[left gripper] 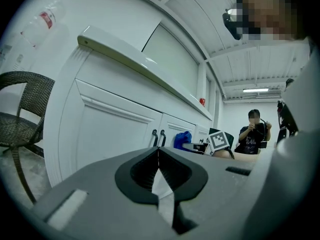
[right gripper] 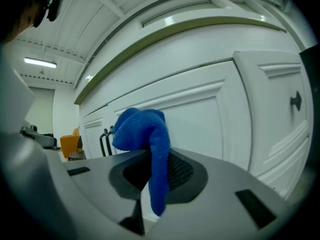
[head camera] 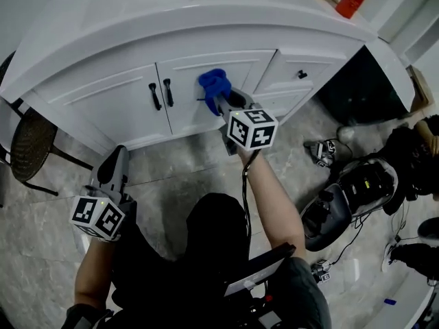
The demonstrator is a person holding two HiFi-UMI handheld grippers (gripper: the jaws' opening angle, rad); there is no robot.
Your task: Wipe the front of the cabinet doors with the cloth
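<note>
The right gripper (head camera: pixel 221 100) is pinching a bunched blue terry cloth (head camera: pixel 213 82) between its jaws and is holding it up at the front of the right-hand white panelled cabinet door (head camera: pixel 236 64), just beside the pair of black bar handles (head camera: pixel 162 93). A tail of the cloth is hanging down between the jaws. The left gripper (head camera: pixel 115 157) is hovering low over the grey marbled floor (head camera: pixel 178 177), well apart from the doors, jaws pressed together on nothing, near a dark wicker chair (head camera: pixel 31 142)

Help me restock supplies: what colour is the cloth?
The cloth is blue, clearest in the right gripper view.
</note>
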